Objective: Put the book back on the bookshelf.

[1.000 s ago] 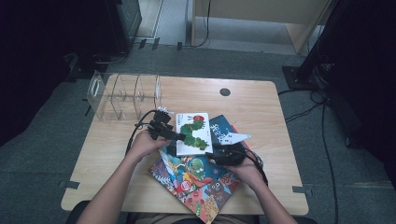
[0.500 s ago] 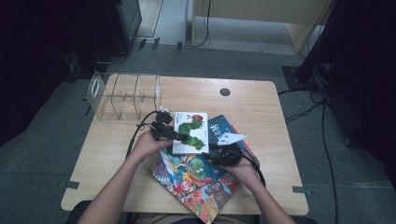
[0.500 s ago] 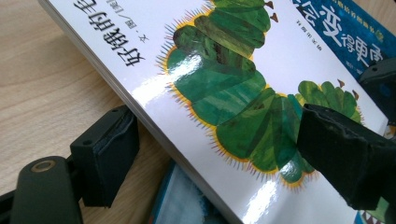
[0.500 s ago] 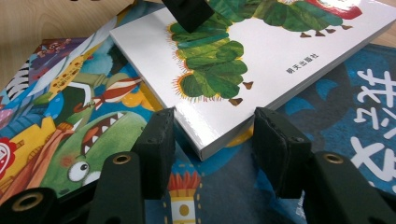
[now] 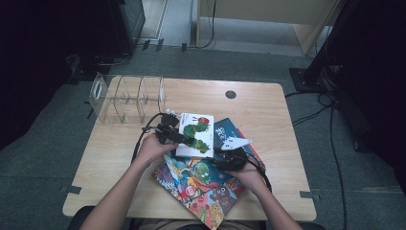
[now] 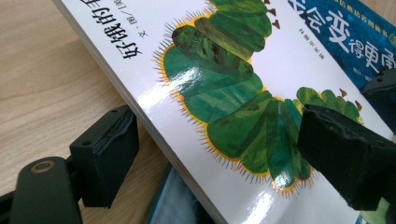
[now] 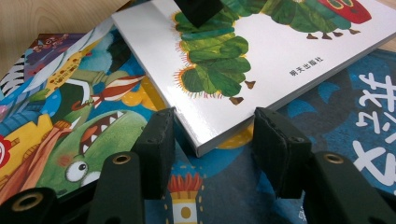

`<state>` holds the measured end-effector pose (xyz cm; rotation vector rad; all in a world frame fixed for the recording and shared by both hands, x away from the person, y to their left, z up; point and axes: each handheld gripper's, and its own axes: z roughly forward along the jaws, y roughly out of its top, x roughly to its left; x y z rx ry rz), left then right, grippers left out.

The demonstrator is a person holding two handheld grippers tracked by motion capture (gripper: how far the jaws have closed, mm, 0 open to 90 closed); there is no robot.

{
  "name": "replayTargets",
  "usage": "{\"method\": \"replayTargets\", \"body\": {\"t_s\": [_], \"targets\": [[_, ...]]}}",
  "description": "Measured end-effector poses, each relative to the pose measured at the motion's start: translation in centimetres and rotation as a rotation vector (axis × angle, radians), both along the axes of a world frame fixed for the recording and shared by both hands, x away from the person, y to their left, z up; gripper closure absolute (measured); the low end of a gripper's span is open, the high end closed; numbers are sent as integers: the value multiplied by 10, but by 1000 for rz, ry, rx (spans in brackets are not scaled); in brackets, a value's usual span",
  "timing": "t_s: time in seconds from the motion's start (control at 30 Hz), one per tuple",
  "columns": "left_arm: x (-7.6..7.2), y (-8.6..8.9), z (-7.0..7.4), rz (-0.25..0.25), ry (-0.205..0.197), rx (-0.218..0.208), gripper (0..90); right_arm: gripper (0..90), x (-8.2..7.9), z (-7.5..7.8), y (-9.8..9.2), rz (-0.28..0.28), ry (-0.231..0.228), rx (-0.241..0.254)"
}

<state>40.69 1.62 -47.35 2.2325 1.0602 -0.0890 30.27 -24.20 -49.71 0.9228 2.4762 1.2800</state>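
High view: my left gripper [image 5: 184,138] and right gripper [image 5: 224,159] meet at the white book [image 5: 195,135], which lies on the colourful book [image 5: 201,184]. Left gripper view: jaws spread, white book [image 6: 243,93] between them, one pad below, one above; can't tell if pinched. Right gripper view: jaws spread, book corner [image 7: 205,140] just ahead between them, untouched.

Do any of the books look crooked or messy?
Yes. The white caterpillar book lies slanted across the blue book and the colourful monster book, one edge raised off the table. The pile is uneven.
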Motion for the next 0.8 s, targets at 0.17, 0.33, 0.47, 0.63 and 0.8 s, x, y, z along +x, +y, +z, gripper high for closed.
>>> {"method": "replayTargets", "body": {"t_s": [0.17,0.33,0.47,0.63,0.8], "targets": [[1,1,2,24,45,19,172,494,0,0,1,2,-2,2],[1,2,4,44,75,18,212,493,0,0,1,0,0,2],[2,6,9,57,81,-6,264,492,0,0,1,-2,0,1],[1,9,14,55,120,-61,314,488,0,0,1,-1,1,3],[-1,6,18,41,152,-104,377,483,-2,0,5,8,-2,3]]}}
